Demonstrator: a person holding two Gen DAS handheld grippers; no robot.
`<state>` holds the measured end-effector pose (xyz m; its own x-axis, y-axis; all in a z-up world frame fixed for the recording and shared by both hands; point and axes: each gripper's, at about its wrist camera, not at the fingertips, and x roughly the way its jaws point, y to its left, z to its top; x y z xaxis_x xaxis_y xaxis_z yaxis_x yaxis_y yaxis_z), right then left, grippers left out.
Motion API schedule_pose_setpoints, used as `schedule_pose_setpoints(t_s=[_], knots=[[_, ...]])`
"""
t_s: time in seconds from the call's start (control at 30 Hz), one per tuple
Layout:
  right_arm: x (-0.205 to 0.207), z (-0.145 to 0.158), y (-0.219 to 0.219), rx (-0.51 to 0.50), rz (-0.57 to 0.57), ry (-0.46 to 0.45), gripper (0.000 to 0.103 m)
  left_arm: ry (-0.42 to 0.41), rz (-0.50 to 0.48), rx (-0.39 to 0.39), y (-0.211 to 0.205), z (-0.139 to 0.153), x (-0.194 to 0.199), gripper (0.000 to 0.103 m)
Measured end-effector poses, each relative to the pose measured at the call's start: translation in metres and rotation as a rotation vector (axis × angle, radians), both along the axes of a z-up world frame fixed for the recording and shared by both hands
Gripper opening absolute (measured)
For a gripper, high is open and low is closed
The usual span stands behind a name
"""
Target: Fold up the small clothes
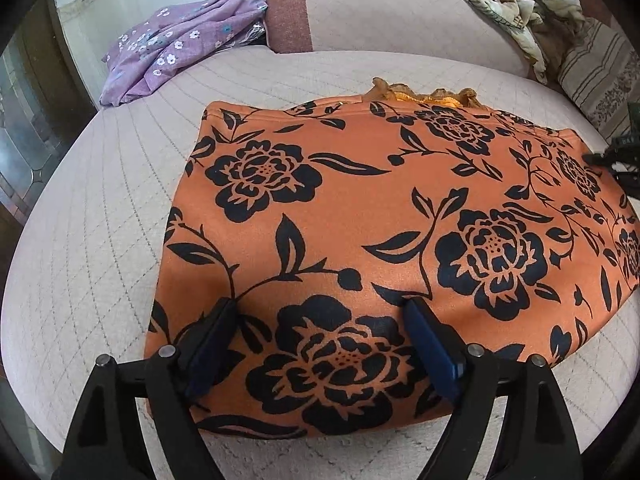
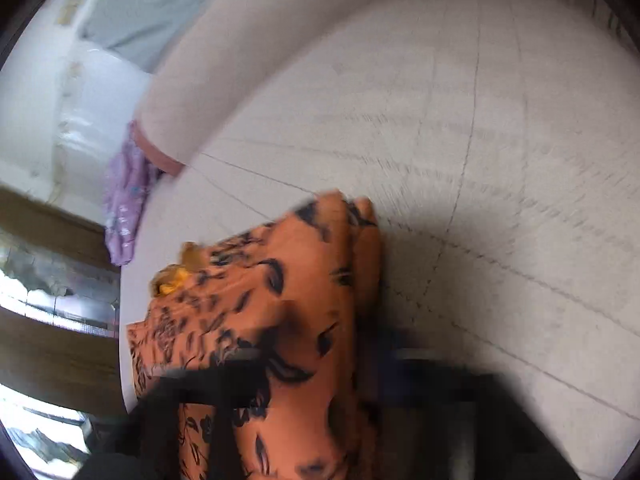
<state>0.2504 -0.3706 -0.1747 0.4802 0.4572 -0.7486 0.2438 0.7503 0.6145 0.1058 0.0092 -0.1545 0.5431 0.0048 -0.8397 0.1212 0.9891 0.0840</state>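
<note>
No writing is readable anywhere. The orange floral garment (image 1: 360, 248) lies folded mid-frame on the quilted sofa seat (image 1: 80, 260). The left gripper (image 1: 320, 332) stands wide open over its near edge, gripping nothing. The right gripper (image 2: 320, 408) is motion-blurred at lower frame; its jaws read nearly closed, though what they hold is unclear. A purple cloth (image 1: 180, 44) sits upper left.

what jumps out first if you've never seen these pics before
The orange garment with black flowers dominates, spread flat on the pale quilted cushion with the left tongs standing open over its near edge. Behind it, at the far left, lies a crumpled purple floral cloth. In the blurred right wrist view, orange fabric bunches by the right tongs.
</note>
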Motion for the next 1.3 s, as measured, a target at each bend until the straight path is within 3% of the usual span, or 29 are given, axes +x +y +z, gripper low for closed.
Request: schedule_pose_setpoints(t_s=[0.07,0.13,0.17,0.2,0.27,0.3,0.37,0.47,0.53,0.57,0.63,0.67,0.7,0.77,0.8,0.87,0.9,1.03,1.1,1.13,1.2,1.27,1.3], knots=[[-0.008,0.013,0.005,-0.025,-0.027,-0.077,0.015,-0.007,-0.002,-0.004,0.001,-0.001,-0.001,0.087],[-0.01,0.0,-0.001,-0.094,-0.098,-0.023,0.016,-0.016,-0.003,0.005,-0.001,-0.002,0.0,0.089],[-0.011,-0.009,-0.008,-0.06,-0.131,-0.001,0.016,-0.014,-0.001,0.007,-0.001,-0.002,0.0,0.089],[-0.014,-0.011,-0.013,-0.014,-0.158,-0.008,0.022,-0.013,0.0,-0.001,0.0,-0.002,0.0,0.089],[-0.021,0.007,-0.01,-0.092,-0.191,-0.031,0.037,-0.009,-0.006,-0.008,0.001,-0.002,0.0,0.089],[-0.026,0.022,-0.006,-0.169,-0.204,-0.047,0.038,-0.009,-0.008,-0.005,0.001,-0.002,0.001,0.089],[-0.036,0.048,0.003,-0.2,-0.213,-0.122,0.038,-0.005,-0.003,-0.011,0.001,-0.002,0.002,0.089],[-0.052,0.076,0.04,-0.167,-0.097,-0.22,0.041,0.001,-0.005,-0.022,0.002,0.0,0.003,0.089],[-0.062,0.079,0.069,-0.127,-0.009,-0.244,0.063,0.02,-0.012,-0.06,0.005,0.007,0.002,0.088],[-0.067,0.075,0.085,-0.12,0.046,-0.24,0.072,0.023,-0.01,-0.091,0.008,0.011,0.0,0.088],[-0.069,0.05,0.107,-0.144,0.129,-0.183,0.072,-0.013,0.008,-0.183,0.023,0.026,-0.009,0.088],[-0.067,0.032,0.109,-0.157,0.141,-0.121,0.072,-0.019,0.019,-0.183,0.029,0.027,-0.012,0.088],[-0.066,0.016,0.109,-0.144,0.138,-0.08,0.072,-0.007,0.037,-0.164,0.035,0.025,-0.014,0.08],[-0.073,0.02,0.106,-0.143,0.116,-0.14,0.072,0.09,0.064,-0.112,0.051,0.001,-0.015,0.058],[-0.072,0.021,0.106,-0.14,0.11,-0.129,0.072,0.063,0.031,-0.115,0.052,0.003,-0.018,0.056],[-0.072,0.02,0.107,-0.139,0.108,-0.116,0.072,0.094,0.019,-0.101,0.051,0.015,-0.016,0.053],[-0.072,0.02,0.107,-0.14,0.109,-0.112,0.072,0.082,0.021,-0.141,0.054,0.028,-0.013,0.053],[-0.07,0.017,0.106,-0.131,0.115,-0.12,0.072,0.004,0.031,-0.209,0.074,0.06,0.027,0.055],[-0.073,0.015,0.105,-0.125,0.114,-0.118,0.072,0.023,0.063,-0.205,0.086,0.054,0.06,0.055],[-0.073,0.015,0.106,-0.123,0.112,-0.116,0.072,0.073,0.092,-0.194,0.094,0.043,0.088,0.053],[-0.071,0.015,0.107,-0.118,0.112,-0.113,0.072,0.133,0.107,-0.218,0.103,0.027,0.12,0.028],[-0.071,0.014,0.105,-0.112,0.117,-0.114,0.072,0.156,0.112,-0.23,0.108,0.017,0.149,0.027],[-0.071,0.014,0.104,-0.107,0.117,-0.116,0.072,0.15,0.108,-0.195,0.108,0.011,0.161,0.027]])
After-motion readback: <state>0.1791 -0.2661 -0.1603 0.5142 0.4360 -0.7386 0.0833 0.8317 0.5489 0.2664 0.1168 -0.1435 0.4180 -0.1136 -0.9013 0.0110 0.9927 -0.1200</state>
